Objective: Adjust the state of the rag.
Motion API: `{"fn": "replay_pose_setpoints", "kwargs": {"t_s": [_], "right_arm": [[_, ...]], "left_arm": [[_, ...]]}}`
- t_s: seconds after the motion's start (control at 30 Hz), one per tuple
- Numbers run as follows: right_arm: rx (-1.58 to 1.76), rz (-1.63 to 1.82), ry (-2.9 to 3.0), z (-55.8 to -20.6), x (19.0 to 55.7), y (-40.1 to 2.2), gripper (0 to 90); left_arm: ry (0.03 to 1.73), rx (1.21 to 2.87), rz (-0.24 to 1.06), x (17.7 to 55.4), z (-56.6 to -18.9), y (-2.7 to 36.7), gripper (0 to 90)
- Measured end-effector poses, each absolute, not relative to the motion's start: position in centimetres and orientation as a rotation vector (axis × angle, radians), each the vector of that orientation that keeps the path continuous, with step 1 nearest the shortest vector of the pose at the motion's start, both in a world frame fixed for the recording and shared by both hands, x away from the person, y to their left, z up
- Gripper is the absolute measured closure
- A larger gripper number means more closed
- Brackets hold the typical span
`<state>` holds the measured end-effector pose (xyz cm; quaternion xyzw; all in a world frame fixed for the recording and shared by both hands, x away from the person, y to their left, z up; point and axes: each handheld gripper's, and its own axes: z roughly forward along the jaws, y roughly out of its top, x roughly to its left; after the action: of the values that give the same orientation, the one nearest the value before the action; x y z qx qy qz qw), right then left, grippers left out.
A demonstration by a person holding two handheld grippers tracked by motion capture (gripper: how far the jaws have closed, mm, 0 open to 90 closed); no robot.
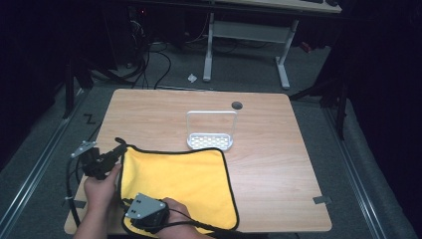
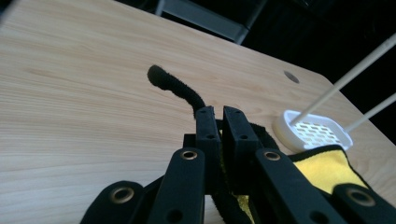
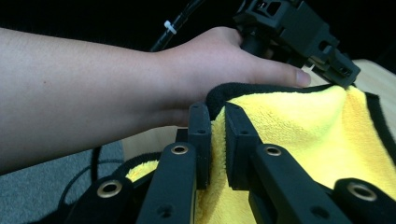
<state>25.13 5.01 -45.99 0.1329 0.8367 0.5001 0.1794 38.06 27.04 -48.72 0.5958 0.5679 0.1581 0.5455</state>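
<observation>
High view: yellow cloth (image 1: 184, 184) is lying at the table's (image 1: 278, 164) near-left edge. Left tool (image 1: 118, 149) is pinching its far-left black hem; right tool (image 1: 130, 201) is pinching its near-left hem. White rack (image 1: 211, 141) is standing just beyond; open table is lying rightward.

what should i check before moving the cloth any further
1. Left gripper jaws closed on the cloth edge: ok, black hem pinched between them.
2. Right gripper jaws closed on the cloth: ok, yellow fabric clamped.
3. Cloth clear of the rack: not ok, its far edge lies right against the rack's base.
4. Both grips on the same side of the cloth: ok, both along its left edge.
5. Room on the table to the right: ok, bare wood.
6. Cables free of the cloth: cannot tell.
</observation>
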Motion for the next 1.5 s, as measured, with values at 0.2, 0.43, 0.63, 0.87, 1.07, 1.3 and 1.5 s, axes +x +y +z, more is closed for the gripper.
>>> {"fn": "replay_pose_setpoints", "kwargs": {"t_s": [0.2,0.43,0.63,0.87,1.07,1.3,1.5], "right_arm": [[0.374,1.415,2.352,-45.5,25.1,4.4,83.1],[0.436,1.385,2.322,-45.9,25.1,0.2,82.9],[0.532,1.362,2.286,-46.7,25.0,-4.7,82.8],[0.644,1.294,2.276,-47.9,25.2,-9.8,82.7],[0.708,1.221,2.289,-48.9,25.0,-12.9,82.6],[0.796,1.157,2.315,-50.3,25.1,-15.1,82.1],[0.83,1.108,2.345,-51.0,25.3,-15.5,81.4]], "left_arm": [[1.344,1.438,0.42,37.9,-48.0,26.1,85.5],[1.331,1.46,0.452,38.6,-47.9,21.3,85.5],[1.305,1.473,0.47,38.9,-47.9,17.0,85.5],[1.261,1.523,0.436,39.5,-48.1,12.5,85.4],[1.221,1.557,0.409,39.8,-48.1,9.5,85.3],[1.212,1.611,0.401,40.7,-48.8,7.2,85.0],[1.199,1.639,0.385,40.9,-49.3,5.8,84.6]]}}
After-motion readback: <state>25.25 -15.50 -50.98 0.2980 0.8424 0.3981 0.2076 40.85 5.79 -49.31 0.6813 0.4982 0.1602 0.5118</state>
